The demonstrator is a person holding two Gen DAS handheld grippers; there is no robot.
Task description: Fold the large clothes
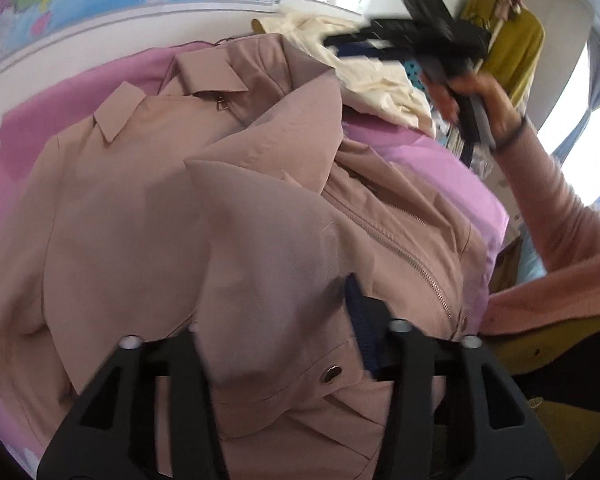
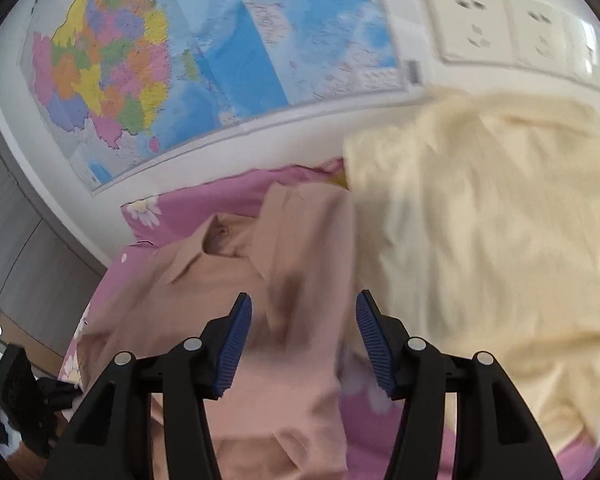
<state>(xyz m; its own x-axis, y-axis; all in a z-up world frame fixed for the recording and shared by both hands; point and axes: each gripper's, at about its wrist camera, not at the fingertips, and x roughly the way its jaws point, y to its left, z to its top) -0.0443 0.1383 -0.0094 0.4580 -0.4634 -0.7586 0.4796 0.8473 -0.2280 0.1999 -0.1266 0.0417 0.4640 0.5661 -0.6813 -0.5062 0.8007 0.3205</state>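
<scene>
A dusty-pink jacket [image 1: 148, 184] with a collar, zipper and snap buttons lies on a pink bedspread [image 1: 52, 108]. My left gripper [image 1: 284, 320] is shut on a fold of the jacket's lower part, which bunches between the fingers. My right gripper [image 2: 304, 344] is open and empty, held in the air above the jacket's collar end [image 2: 236, 280]. It also shows in the left wrist view [image 1: 360, 40], blurred, raised in the person's hand at the upper right.
A cream garment [image 2: 480, 220] is heaped on the bed to the right of the jacket. A wall map [image 2: 204, 52] and sockets [image 2: 500, 28] are behind the bed. A mustard garment [image 1: 508, 44] hangs at the far right by a window.
</scene>
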